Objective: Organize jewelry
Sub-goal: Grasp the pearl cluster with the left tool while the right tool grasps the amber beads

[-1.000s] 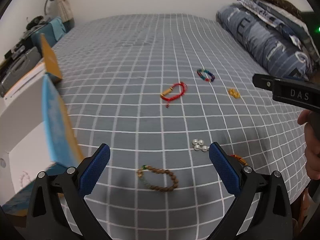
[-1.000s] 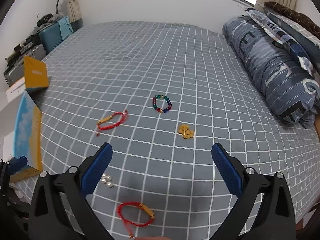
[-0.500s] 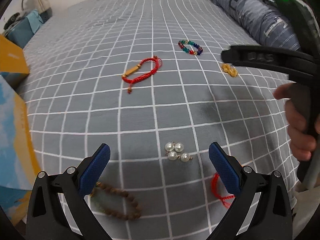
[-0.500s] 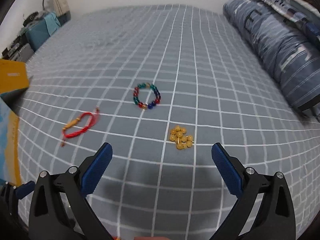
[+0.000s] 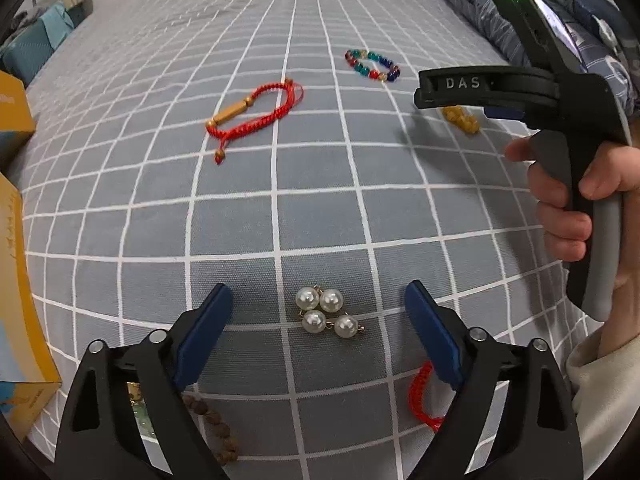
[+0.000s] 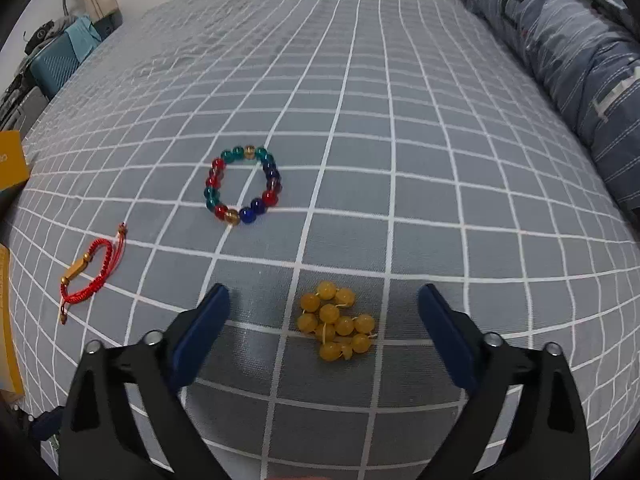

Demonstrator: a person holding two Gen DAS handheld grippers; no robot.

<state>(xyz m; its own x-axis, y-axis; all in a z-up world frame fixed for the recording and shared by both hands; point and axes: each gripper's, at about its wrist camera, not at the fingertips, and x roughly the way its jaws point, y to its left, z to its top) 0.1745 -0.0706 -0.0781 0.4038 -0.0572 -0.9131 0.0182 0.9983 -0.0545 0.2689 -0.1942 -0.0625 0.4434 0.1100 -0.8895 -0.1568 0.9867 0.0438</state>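
Observation:
Jewelry lies on a grey checked bedspread. My left gripper (image 5: pixel 318 316) is open and low, with a cluster of pearl earrings (image 5: pixel 326 312) between its fingers. A brown bead bracelet (image 5: pixel 216 432) and a red cord bracelet (image 5: pixel 420 392) lie partly hidden under its fingers. My right gripper (image 6: pixel 324 320) is open, with a heap of yellow beads (image 6: pixel 338 326) between its fingers. It also shows in the left wrist view (image 5: pixel 480 98), held by a hand. A multicoloured bead bracelet (image 6: pixel 242 184) and a red cord bracelet with a gold tube (image 6: pixel 86 276) lie beyond.
An open yellow and blue box (image 5: pixel 16 288) stands at the left edge of the bed. A folded blue quilt (image 6: pixel 568 60) lies along the right side. Cluttered furniture (image 6: pixel 44 64) stands beyond the bed's far left corner.
Both grippers have moved forward and down toward the bed. The pearls now sit between the left fingers and the yellow beads between the right fingers. Both stay open.

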